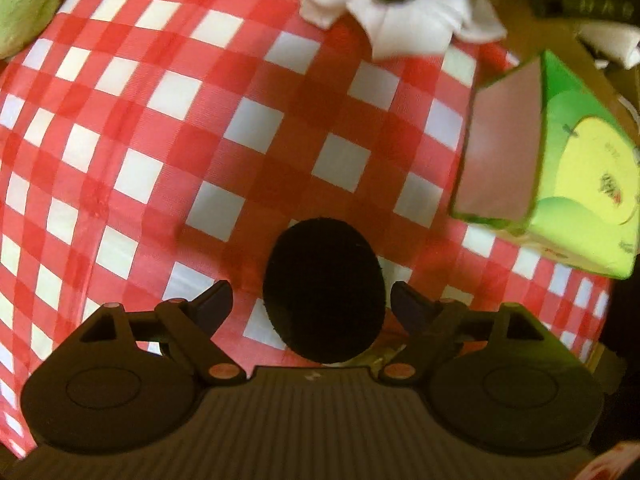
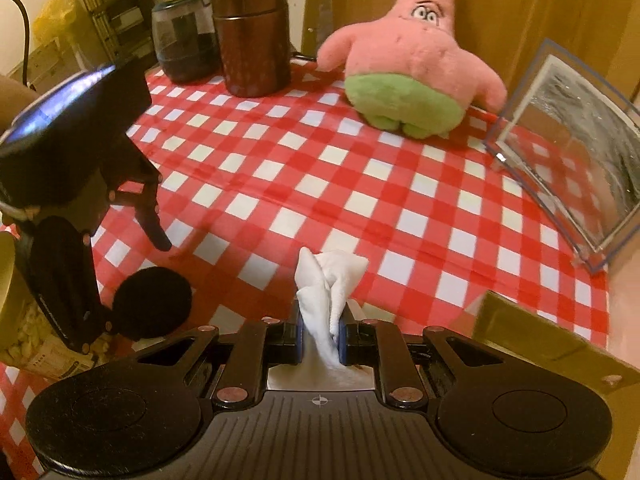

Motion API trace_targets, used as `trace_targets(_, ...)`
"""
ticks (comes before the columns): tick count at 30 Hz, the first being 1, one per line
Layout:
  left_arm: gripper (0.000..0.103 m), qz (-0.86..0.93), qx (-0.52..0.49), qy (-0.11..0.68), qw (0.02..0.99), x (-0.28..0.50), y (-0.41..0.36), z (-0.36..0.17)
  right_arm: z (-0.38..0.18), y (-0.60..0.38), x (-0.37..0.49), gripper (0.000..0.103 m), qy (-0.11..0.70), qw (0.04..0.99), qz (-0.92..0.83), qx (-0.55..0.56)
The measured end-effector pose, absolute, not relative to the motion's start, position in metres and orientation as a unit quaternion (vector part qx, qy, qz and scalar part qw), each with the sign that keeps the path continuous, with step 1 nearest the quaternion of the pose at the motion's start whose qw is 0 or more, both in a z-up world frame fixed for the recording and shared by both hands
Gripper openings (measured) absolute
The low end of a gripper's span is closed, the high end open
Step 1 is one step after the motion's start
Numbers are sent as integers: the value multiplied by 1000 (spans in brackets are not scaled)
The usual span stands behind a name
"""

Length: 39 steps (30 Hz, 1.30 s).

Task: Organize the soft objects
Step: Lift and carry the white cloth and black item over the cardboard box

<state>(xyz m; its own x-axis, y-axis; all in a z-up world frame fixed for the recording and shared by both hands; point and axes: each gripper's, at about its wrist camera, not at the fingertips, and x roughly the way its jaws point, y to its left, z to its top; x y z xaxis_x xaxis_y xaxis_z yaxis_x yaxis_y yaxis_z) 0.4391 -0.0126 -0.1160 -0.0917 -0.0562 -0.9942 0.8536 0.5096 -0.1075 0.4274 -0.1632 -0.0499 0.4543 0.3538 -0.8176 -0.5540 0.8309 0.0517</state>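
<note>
A black round soft pad (image 1: 323, 290) lies on the red checked tablecloth (image 1: 200, 140), between the spread fingers of my left gripper (image 1: 312, 300), which is open and touches nothing. The pad also shows in the right wrist view (image 2: 154, 304), beside the left gripper (image 2: 160, 240). My right gripper (image 2: 320, 338) is shut on a white cloth (image 2: 328, 280) that sticks up between its pads. The white cloth shows at the top of the left wrist view (image 1: 400, 20). A pink and green star plush (image 2: 408, 60) sits upright at the far side of the table.
A green apple juice carton (image 1: 560, 168) stands to the right of the left gripper. A clear plastic box (image 2: 568, 168) lies at the right. A brown canister (image 2: 252, 36) and a dark jar (image 2: 184, 36) stand at the back. A snack container (image 2: 24, 320) is at the left.
</note>
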Motion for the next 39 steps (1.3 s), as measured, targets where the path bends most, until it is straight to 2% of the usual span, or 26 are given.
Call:
trace_targets(6,77,-373,334,641,582,437,-20,-127,-51,-173,427,16,445,849,266,-105)
trace_targets(8,65,-372,332,644,580,437,-22,-128,-51,-175,426,16,444,850,265,-103)
trace_targets(11,62,-372,331,646,579,433,-24,-129,-50,-179,425,16,442,852,263,-100)
trace_targets(17,62,-360,327,633,603,436,-20,-113,-42,-184,419,16,438,857,256,-94)
trace_targets(30,62,-296,210,549,753,429,1,-11,4,-192,366,16,420,874,233,-73)
trace_targets(39,62,-288,133,489,812,359,-13,51,49,-208,291,16,398,890,216,-59)
